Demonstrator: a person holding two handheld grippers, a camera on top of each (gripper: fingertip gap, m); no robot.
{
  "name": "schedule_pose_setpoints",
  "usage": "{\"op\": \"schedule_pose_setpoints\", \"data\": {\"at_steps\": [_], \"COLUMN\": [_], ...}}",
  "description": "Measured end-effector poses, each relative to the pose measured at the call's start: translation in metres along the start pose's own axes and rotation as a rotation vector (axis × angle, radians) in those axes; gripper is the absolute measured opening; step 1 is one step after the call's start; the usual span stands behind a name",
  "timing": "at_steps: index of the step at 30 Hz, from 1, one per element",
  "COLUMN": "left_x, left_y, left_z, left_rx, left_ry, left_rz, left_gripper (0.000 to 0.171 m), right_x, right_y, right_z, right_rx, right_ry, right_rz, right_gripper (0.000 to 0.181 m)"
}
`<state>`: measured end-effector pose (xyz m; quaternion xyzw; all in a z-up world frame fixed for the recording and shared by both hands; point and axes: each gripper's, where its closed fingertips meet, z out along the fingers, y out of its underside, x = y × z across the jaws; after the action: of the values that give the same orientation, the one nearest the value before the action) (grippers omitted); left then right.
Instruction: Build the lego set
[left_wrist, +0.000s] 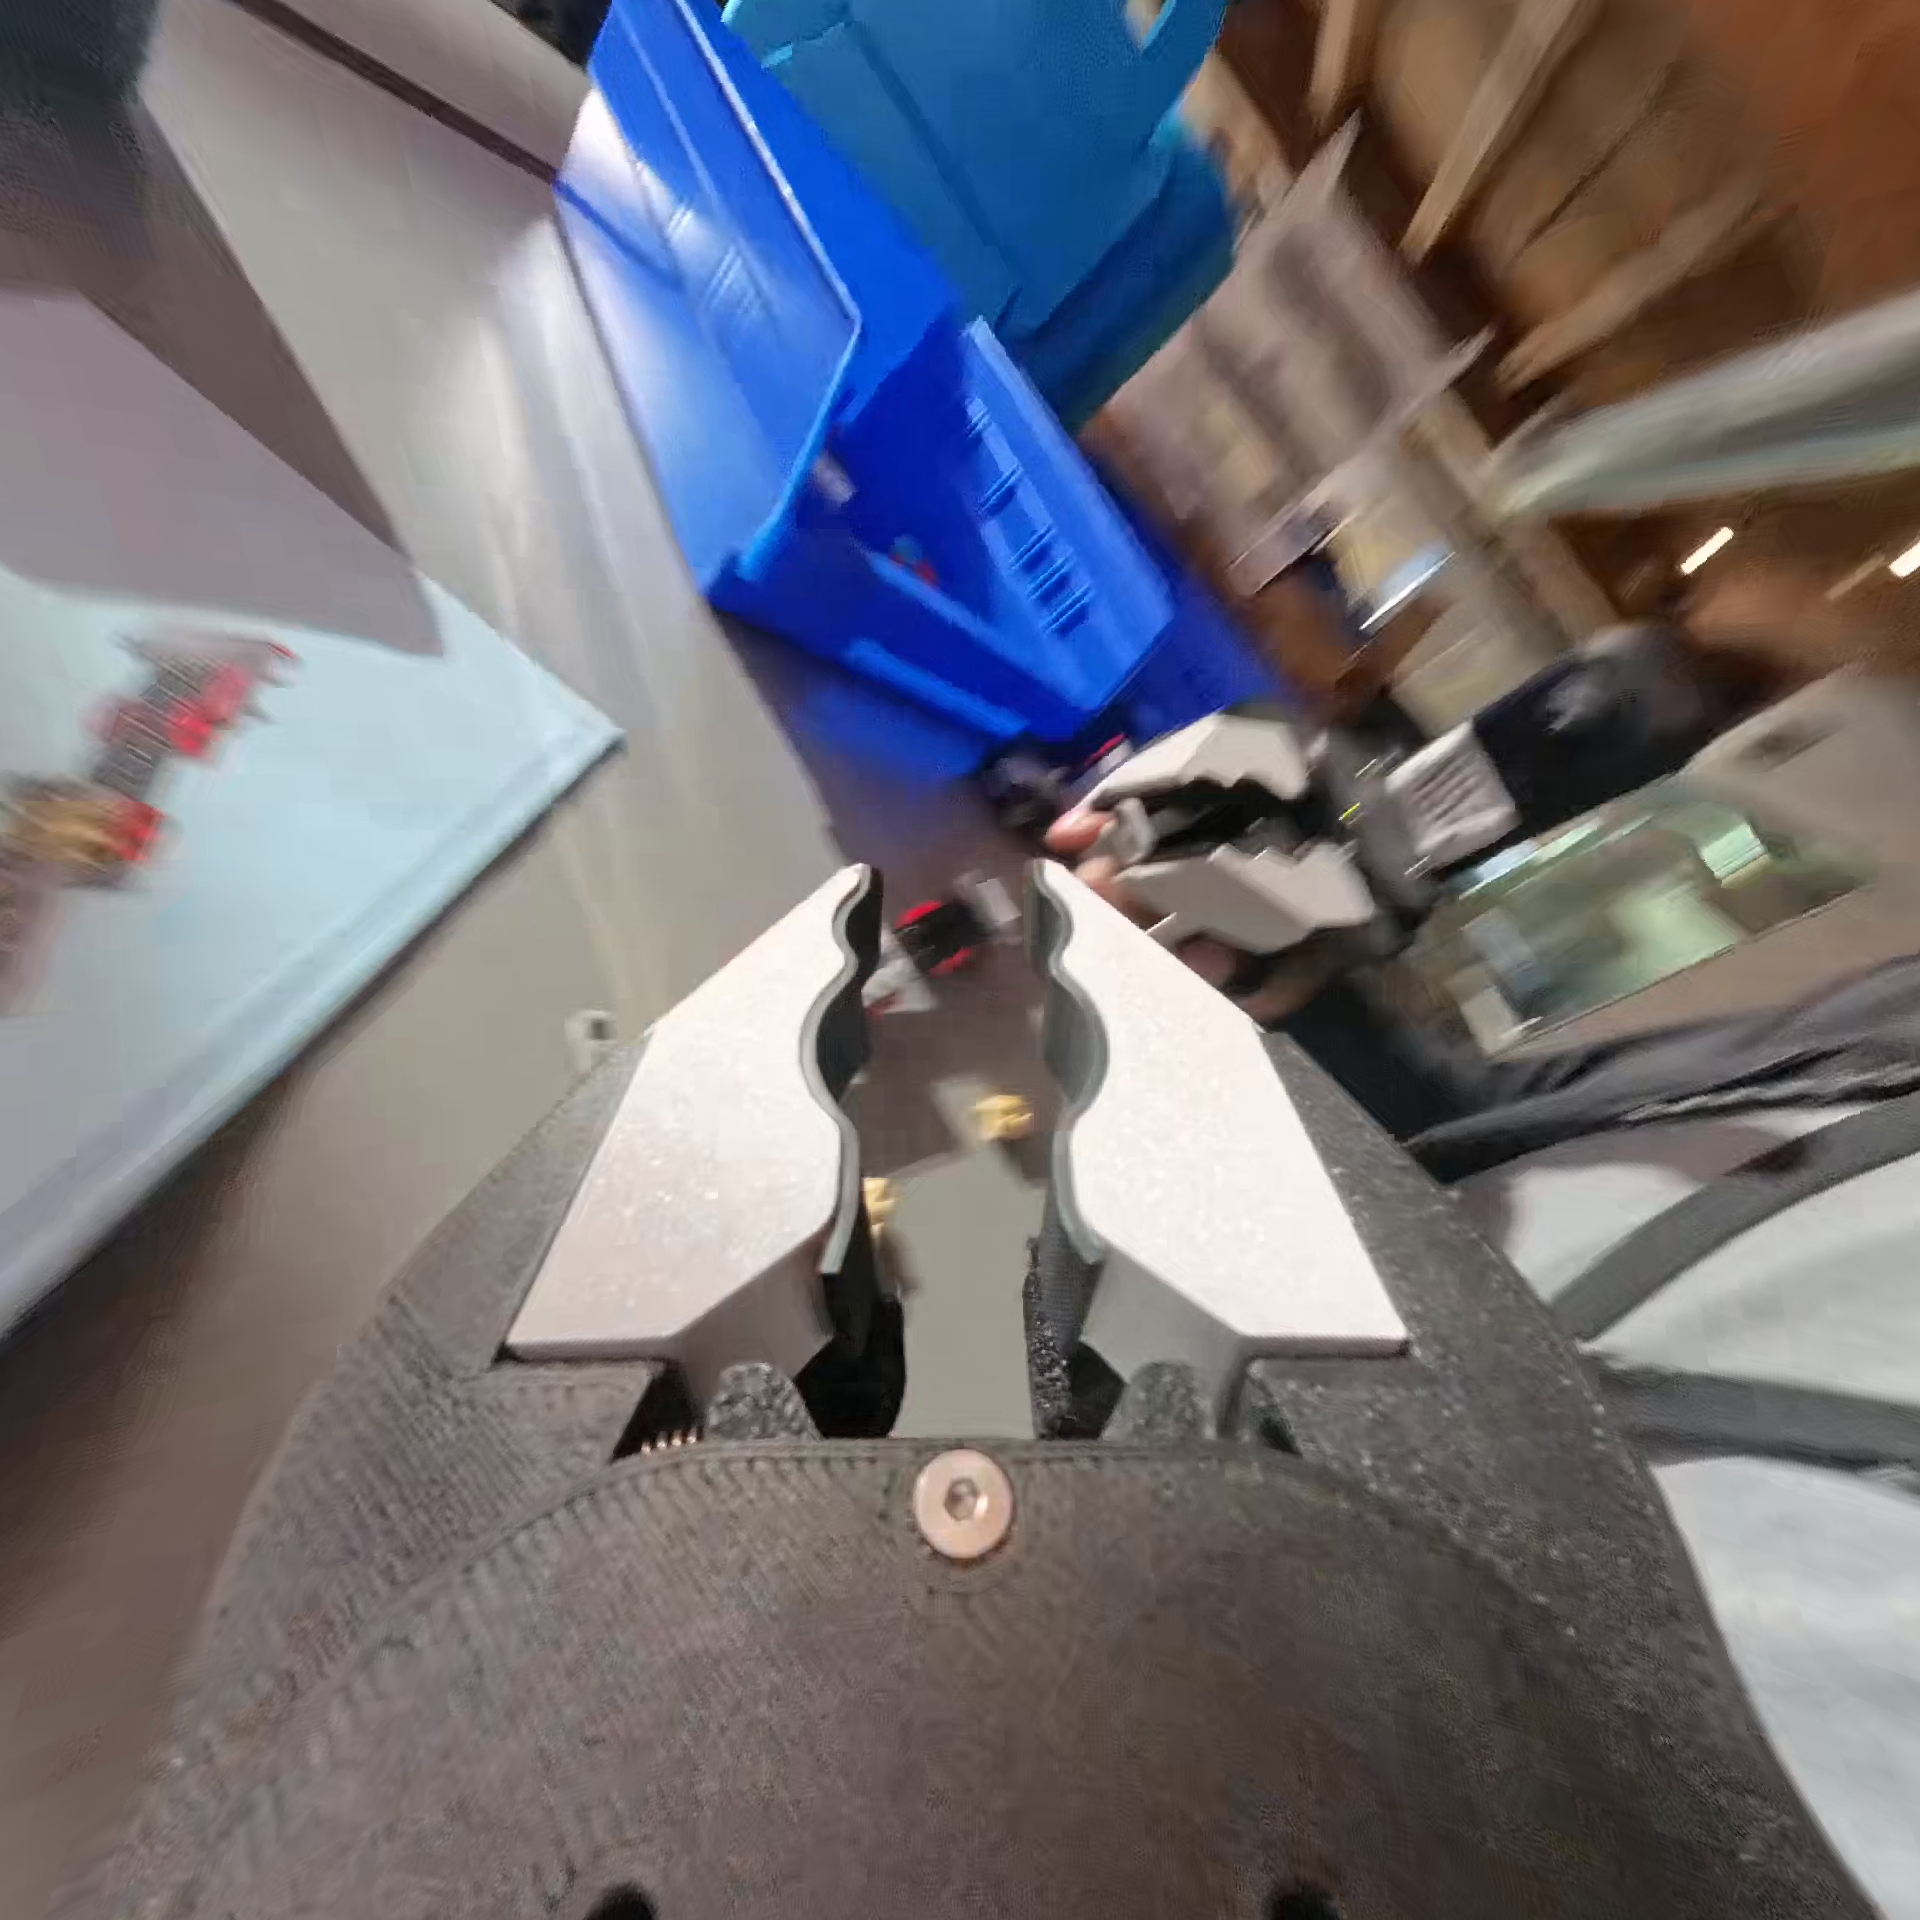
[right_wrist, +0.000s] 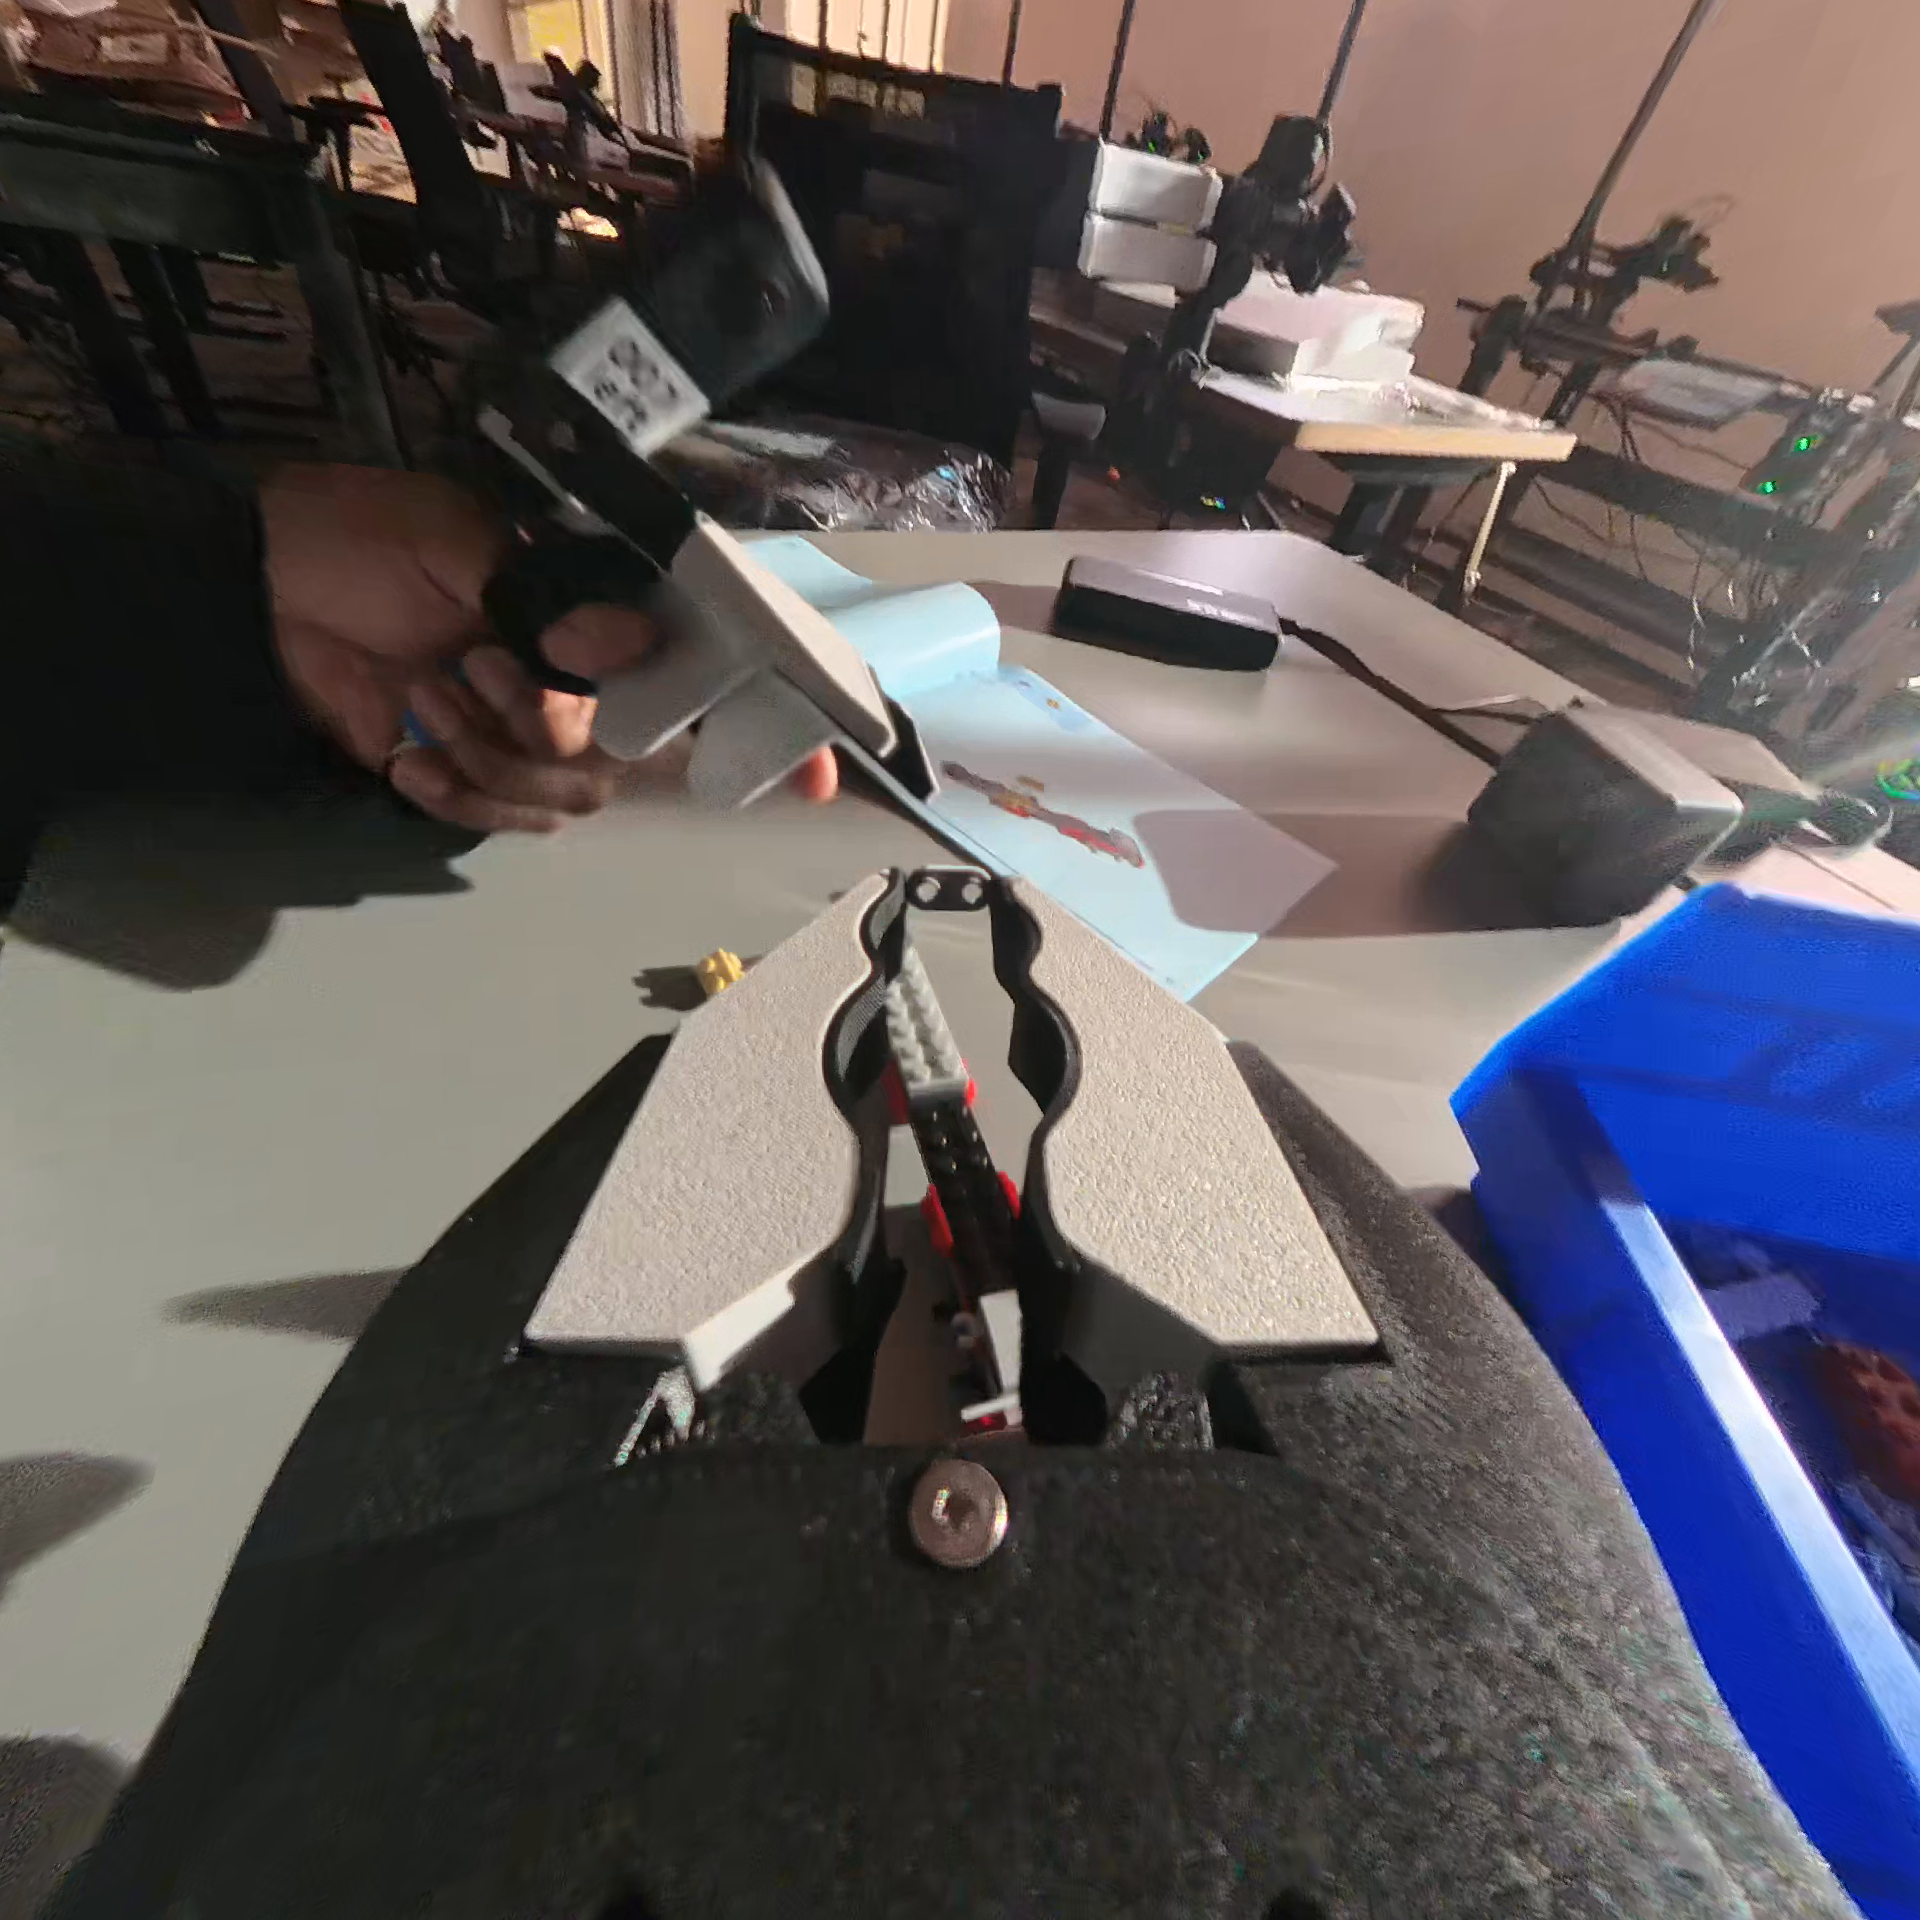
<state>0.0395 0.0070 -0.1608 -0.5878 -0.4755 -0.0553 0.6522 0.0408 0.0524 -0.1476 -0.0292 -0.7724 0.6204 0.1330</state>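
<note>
**Fig.: Two-gripper Lego build, part-assembled model held in R gripper, L gripper empty.**

R gripper (right_wrist: 943, 896) is clamped on a long partly built model (right_wrist: 940, 1049) (grey studded plate over black, w/ red bits); a black two-hole piece (right_wrist: 943, 894) sits right at the fingertips, and the model runs back betw. the fingers. L gripper (left_wrist: 956, 894) has a narrow gap at the tips w/ nothing in it, and hovers above the grey table (right_wrist: 312, 1091). Instruction sheet (right_wrist: 1081, 790) lies flat beyond; a loose yellow piece (right_wrist: 719, 971) sits near R's left finger; blue bin (right_wrist: 1704, 1195) w/ more parts is at right. Risks (judged): model is gripped mainly at one end, so pressing on a brick could pivot it or pop plates apart; left view is motion-blurred, so a fast approach by L could knock the model askew.
</note>
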Motion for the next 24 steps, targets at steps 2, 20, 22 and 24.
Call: {"op": "schedule_pose_setpoints", "data": {"at_steps": [2,20,22,24], "left_x": [-0.020,-0.038,-0.036,-0.034], "left_y": [0.004,0.062,0.063,0.063], "left_z": [-0.004,0.041,0.043,0.044], "left_rx": [-0.149,-0.703,-0.694,-0.685], "left_ry": [-0.118,0.004,0.006,0.016], "left_rz": [0.242,0.886,0.886,0.883], "left_gripper": [0.031,0.031,0.026,0.024], "right_x": [0.003,-0.001,-0.002,-0.003], "right_y": [0.010,0.046,0.047,0.048], "right_z": [-0.002,0.003,0.005,0.006], "right_rx": [-0.055,-0.303,-0.321,-0.344], "right_ry": [-0.002,-0.086,-0.100,-0.113], "right_rz": [0.034,0.073,0.069,0.065], "right_gripper": [0.018,0.019,0.019,0.019]}}
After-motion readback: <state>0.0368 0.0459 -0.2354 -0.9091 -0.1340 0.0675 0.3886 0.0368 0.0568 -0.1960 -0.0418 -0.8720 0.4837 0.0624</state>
